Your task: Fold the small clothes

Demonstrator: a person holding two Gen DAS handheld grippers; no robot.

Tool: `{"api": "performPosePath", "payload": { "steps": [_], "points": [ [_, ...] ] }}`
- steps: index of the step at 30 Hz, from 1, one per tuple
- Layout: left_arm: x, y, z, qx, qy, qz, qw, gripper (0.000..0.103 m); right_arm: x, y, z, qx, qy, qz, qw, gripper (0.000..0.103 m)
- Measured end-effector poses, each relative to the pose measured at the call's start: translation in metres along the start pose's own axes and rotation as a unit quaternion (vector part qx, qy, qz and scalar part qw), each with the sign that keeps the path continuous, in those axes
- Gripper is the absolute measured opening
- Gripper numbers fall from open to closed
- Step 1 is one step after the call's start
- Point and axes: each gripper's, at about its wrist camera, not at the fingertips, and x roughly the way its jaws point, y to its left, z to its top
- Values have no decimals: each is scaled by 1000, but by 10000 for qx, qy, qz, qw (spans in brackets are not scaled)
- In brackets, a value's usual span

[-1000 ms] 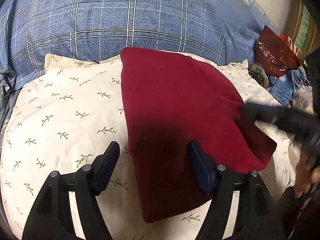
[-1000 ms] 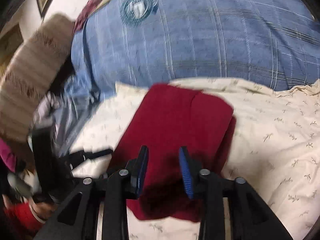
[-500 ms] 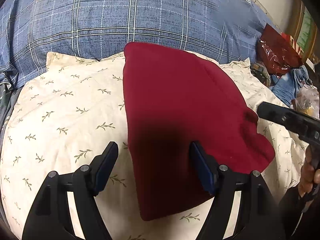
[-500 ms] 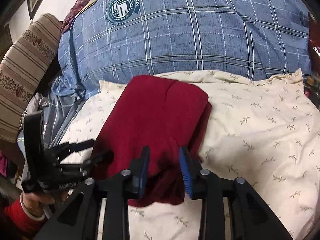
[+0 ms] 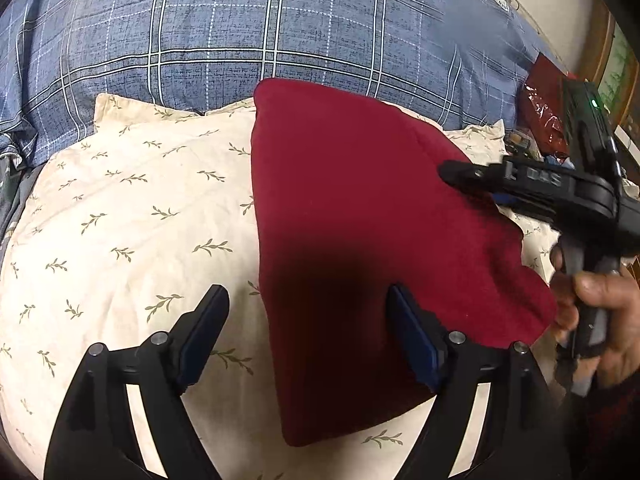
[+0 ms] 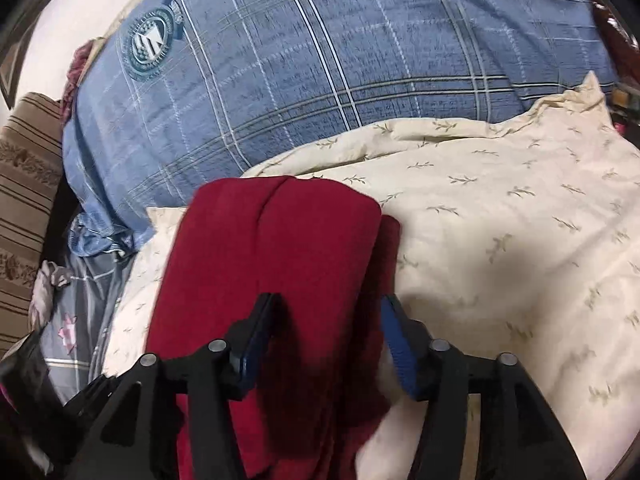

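A dark red folded garment [image 5: 360, 240] lies on a cream leaf-print pillow [image 5: 140, 220]. My left gripper [image 5: 308, 336] hovers low over the garment's near left edge. Its jaws are opening, and nothing is pinched between them. A hand [image 5: 600, 312] holds my right gripper [image 5: 452, 172], which reaches in from the right over the garment's right side. In the right wrist view the garment [image 6: 272, 248] shows a lengthwise fold line. The right gripper [image 6: 328, 336] straddles its near end with cloth between the fingers. Those jaws are closing, and the pads do not visibly press on the cloth.
A big blue plaid pillow [image 5: 280, 40] rises behind the cream one. A red plastic bag [image 5: 544, 120] and clutter lie at the far right. In the right wrist view a striped brown cushion [image 6: 24, 200] and grey flowered fabric [image 6: 76, 320] sit on the left.
My right gripper has swung in and down onto the garment's right side, rolling as it came, and its fingers stand wider apart. The left gripper's fingers have spread slightly and it has stayed put.
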Motion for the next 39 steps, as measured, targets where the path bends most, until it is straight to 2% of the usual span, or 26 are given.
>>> {"api": "performPosePath", "payload": {
  "steps": [3, 6, 8, 10, 11, 14, 18, 23, 25, 27, 28, 30, 32, 35, 37, 39],
  "points": [
    [-4, -3, -1, 48, -152, 135, 9998, 82, -5, 26, 8, -622, -234, -161, 9977, 19],
    [-4, -7, -2, 47, -226, 154, 9996, 82, -8, 35, 15, -774, -391, 29, 9962, 15],
    [3, -9, -3, 69, -135, 130, 9998, 82, 1, 28, 20, -728, -285, -181, 9968, 15],
    [6, -10, -2, 69, -90, 104, 9999, 82, 15, 17, 19, -652, 8, -390, 9971, 15],
    [8, -10, -2, 70, -64, 83, 9999, 82, 15, 13, 16, -612, 16, -371, 9974, 16],
    [8, -10, -1, 78, -45, 85, 9999, 83, -1, 14, 12, -618, -107, -435, 9971, 28],
    [8, -9, 0, 75, -20, 82, 9999, 83, -36, 32, -1, -827, -259, -207, 9960, 37],
    [9, -10, 0, 79, 0, 105, 9999, 83, -53, 50, -29, -1231, -99, -146, 9922, 38],
    [10, -10, 0, 68, 26, 96, 9999, 84, -48, 51, -40, -1387, -41, -418, 9894, 38],
    [10, -9, 0, 38, 54, 79, 9999, 85, -34, 47, -50, -1643, 157, -886, 9823, 34],
    [11, -8, 0, 32, 96, 72, 9999, 85, -26, 41, -55, -1621, 333, -886, 9822, 34],
    [12, -7, 1, 40, 134, 45, 9999, 86, -27, 29, -56, -1271, 266, -606, 9897, 34],
    [11, -6, 3, 75, 170, -1, 9998, 86, -30, 26, -52, -1201, 261, -497, 9912, 35],
    [7, -1, 9, 107, 189, -122, 9997, 86, -38, 24, -45, -1083, 159, -324, 9935, 38],
    [4, 2, 16, 104, 141, -196, 9997, 86, -42, 18, -38, -857, -1, -205, 9961, 52],
    [2, 7, 22, 70, 110, -293, 9995, 86, -46, 9, -31, -570, -175, -138, 9981, 71]
  ]
}}
